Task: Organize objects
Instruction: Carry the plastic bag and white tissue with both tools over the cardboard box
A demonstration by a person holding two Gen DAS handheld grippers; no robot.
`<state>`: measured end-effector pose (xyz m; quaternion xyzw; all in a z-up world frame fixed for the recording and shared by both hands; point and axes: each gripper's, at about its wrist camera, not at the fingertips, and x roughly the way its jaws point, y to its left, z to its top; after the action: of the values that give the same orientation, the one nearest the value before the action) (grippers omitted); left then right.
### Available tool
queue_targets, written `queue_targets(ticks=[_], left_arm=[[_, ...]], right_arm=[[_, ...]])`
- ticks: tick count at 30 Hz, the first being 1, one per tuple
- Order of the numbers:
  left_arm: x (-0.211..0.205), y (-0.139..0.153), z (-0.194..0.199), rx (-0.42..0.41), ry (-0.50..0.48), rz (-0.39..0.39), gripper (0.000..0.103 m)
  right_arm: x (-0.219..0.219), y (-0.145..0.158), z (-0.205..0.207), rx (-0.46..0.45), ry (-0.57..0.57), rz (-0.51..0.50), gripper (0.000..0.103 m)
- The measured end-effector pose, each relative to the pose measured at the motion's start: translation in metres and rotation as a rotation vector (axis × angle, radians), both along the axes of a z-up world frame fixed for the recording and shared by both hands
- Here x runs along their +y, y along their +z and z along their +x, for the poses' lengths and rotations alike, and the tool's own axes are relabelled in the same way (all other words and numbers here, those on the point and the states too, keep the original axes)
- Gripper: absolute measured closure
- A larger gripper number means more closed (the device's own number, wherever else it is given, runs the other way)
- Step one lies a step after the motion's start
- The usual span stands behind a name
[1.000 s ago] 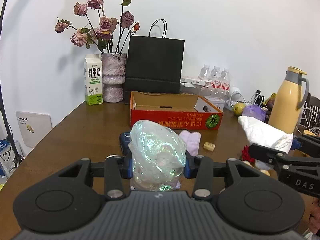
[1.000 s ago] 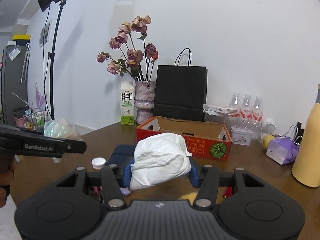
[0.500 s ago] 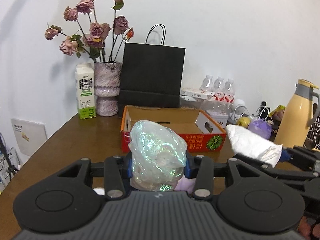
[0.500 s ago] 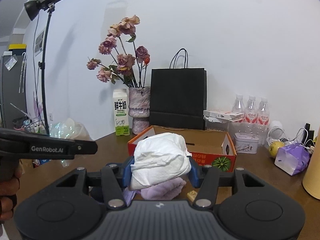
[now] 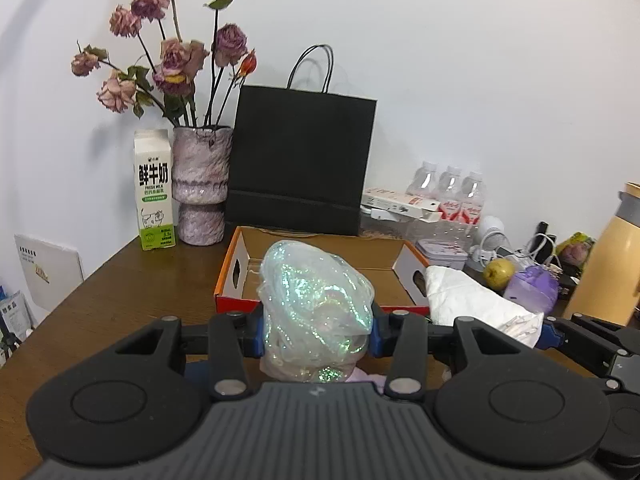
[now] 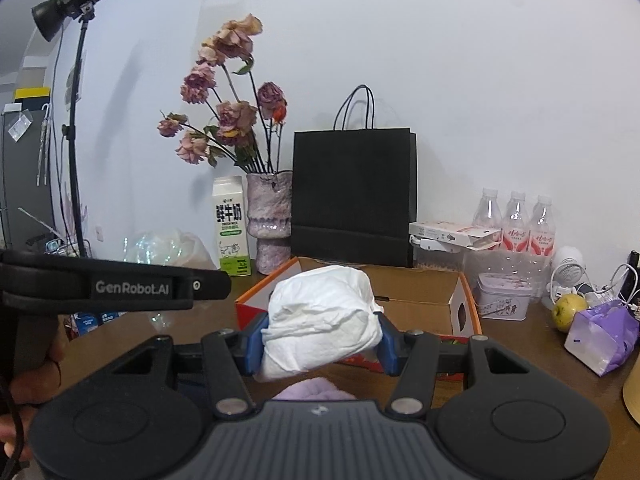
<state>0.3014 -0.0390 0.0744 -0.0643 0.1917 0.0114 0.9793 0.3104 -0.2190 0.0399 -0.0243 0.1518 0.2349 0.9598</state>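
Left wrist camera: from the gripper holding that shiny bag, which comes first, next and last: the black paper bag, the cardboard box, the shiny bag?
1. Shiny bag, clamped in the left gripper.
2. Cardboard box, open, just beyond on the table.
3. Black paper bag, upright behind the box, by the wall.

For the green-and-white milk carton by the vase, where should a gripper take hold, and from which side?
Grip the green-and-white milk carton across its flat side walls at mid-height, coming level from the front. It stands upright, the mottled purple vase crowds its right side, and the gabled top offers poorer purchase.
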Motion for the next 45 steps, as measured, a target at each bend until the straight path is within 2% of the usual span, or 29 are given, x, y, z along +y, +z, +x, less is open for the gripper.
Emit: queue_targets(ticks=[7, 16, 35, 45], left_arm=[[0.001, -0.005, 0.038, 0.041, 0.028, -0.015, 0.058], [0.022, -0.006, 0.086, 0.08, 0.088, -0.06, 0.058], [0.02, -0.017, 0.183, 0.157, 0.153, 0.048, 0.058], [0.018, -0.036, 0.221, 0.204, 0.184, 0.051, 0.058]], right_arm=[[-0.001, -0.001, 0.042, 0.029, 0.006, -0.009, 0.05], [0.007, -0.002, 0.097, 0.066, 0.017, -0.011, 0.05], [0.021, -0.023, 0.186, 0.138, -0.023, 0.038, 0.05], [0.026, -0.044, 0.209, 0.128, -0.078, -0.015, 0.049]])
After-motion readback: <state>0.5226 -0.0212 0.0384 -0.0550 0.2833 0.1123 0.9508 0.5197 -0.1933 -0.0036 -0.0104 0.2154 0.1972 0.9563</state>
